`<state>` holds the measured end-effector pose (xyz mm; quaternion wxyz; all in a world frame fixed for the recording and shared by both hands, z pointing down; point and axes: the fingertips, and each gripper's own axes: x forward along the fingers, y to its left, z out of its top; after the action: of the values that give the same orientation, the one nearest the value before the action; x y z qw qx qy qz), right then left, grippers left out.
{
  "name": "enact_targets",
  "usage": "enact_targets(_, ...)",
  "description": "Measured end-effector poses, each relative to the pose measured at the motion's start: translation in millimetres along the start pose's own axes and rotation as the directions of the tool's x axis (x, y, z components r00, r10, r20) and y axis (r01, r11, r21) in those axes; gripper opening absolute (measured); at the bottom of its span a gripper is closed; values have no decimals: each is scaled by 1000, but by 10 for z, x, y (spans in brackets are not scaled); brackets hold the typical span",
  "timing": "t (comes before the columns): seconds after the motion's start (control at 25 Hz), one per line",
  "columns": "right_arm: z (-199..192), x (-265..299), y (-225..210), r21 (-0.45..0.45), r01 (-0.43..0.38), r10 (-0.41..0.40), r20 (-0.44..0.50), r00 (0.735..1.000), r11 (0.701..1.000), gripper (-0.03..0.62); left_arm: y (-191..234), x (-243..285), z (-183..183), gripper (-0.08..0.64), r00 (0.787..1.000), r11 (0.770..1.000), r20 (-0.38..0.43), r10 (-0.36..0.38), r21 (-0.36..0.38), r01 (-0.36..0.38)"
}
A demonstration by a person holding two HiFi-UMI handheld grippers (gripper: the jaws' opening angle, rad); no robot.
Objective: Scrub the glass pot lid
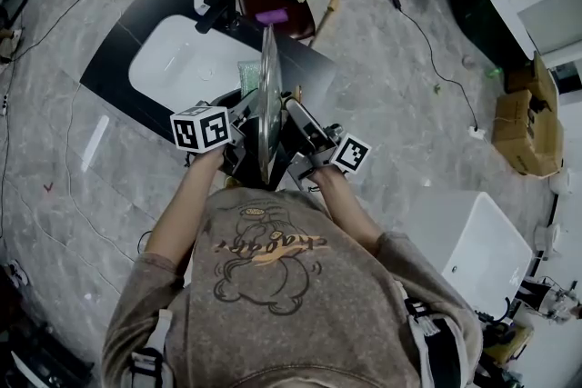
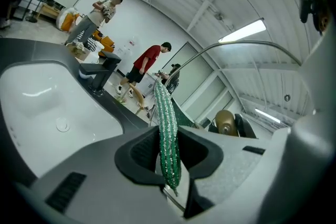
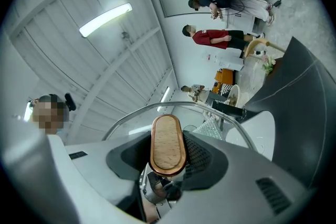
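Lid [image 1: 269, 104]: glass, stood on edge in the air just in front of the person, above the near edge of the counter [image 1: 114, 59]; carried by its wooden handle [image 3: 168, 145].
Right gripper [image 1: 293, 134]: jaws clamped on the handle from both sides, pointing a bit upward; the lid's metal rim arcs over it.
Left gripper [image 1: 238, 130]: on the lid's other side, jaws pinched on a green scrubber [image 2: 168, 128] that sticks out forward past the tips.
Scrubber and lid: the scrubber sits close by the glass face away from the handle; from where I stand I cannot tell whether they touch.
Sink [image 1: 177, 59]: white, set in the black counter, just beyond the lid.
Faucet [image 1: 216, 6]: black, at the sink's far rim.
Chair [image 1: 291, 9]: behind the counter, with a small plant and a purple thing on its seat.
Far off: a person in a red shirt [image 2: 149, 59] stands by the back wall, with others nearby.
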<state>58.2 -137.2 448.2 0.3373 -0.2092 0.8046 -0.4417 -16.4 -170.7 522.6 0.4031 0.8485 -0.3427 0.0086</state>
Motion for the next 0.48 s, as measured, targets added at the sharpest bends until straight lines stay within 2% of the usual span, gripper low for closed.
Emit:
enact_targets(0.2, 36, -48, -4, -16, 9, -9, 0, 1000, 1000, 184, 32, -77, 8, 83, 1000, 1000, 12, 3, -12, -3)
enact_targets(0.48, 191, -151, -50, -77, 49, -48, 15, 999, 996, 184, -7, -363, 200, 83, 998, 1000, 57, -8, 14, 7)
